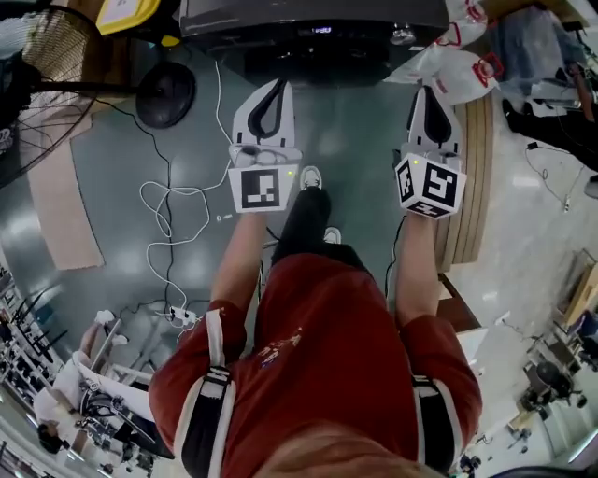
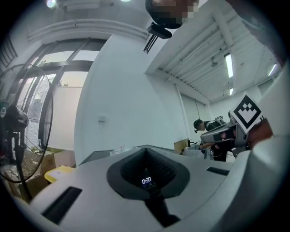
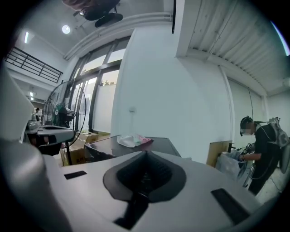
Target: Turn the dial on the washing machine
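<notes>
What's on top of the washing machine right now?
A crumpled white-and-pink bundle lies on the dark lid of the washing machine. The lid's near part is covered by the right gripper, so anything there cannot be seen.

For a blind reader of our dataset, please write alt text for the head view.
Seen from above, a person in a red shirt holds the left gripper and right gripper, both shut and empty, toward a dark washing machine. A fan and white cable are at left.
</notes>
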`<action>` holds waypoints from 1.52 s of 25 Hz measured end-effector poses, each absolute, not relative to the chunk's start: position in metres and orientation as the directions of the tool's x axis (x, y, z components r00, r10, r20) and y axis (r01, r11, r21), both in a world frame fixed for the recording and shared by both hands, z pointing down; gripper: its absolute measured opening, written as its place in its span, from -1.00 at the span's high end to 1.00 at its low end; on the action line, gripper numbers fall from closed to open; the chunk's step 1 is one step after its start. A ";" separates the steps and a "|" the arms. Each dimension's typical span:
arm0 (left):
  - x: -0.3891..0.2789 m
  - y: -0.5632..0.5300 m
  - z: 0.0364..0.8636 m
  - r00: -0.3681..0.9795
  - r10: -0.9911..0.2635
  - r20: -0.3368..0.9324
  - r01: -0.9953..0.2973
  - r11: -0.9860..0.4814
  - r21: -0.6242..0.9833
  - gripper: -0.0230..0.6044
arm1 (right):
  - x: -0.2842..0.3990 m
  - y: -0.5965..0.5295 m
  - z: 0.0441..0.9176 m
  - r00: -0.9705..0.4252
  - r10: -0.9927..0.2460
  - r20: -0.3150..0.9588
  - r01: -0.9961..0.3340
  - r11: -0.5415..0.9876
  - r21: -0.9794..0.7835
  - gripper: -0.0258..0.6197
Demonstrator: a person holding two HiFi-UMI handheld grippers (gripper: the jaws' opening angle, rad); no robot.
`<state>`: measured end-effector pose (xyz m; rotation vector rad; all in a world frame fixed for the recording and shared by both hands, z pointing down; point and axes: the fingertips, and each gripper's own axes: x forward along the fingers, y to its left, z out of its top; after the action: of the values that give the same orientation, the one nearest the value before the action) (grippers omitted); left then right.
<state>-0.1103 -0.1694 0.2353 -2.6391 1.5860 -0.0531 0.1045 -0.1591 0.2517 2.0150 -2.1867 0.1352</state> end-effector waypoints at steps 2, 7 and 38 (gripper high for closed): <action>-0.107 -0.187 0.249 0.481 -0.877 0.007 -0.875 -0.480 -0.067 0.87 | 0.105 -0.178 0.269 -0.071 -0.977 0.199 -0.995 0.082 0.048 0.90; -0.096 -0.220 0.291 0.505 -0.862 0.045 -0.860 -0.507 -0.051 0.87 | 0.107 -0.217 0.315 -0.055 -0.970 0.238 -0.996 0.071 0.060 0.90; -0.003 -0.260 0.500 0.470 -0.870 0.148 -0.876 -0.481 -0.043 0.87 | 0.163 -0.325 0.484 -0.088 -0.964 0.250 -0.833 0.209 0.512 -0.03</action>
<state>-0.0028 -0.2599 0.4997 -2.7266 1.6200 -0.2371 0.1632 -0.3246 0.4839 1.6606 -1.9581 -0.3224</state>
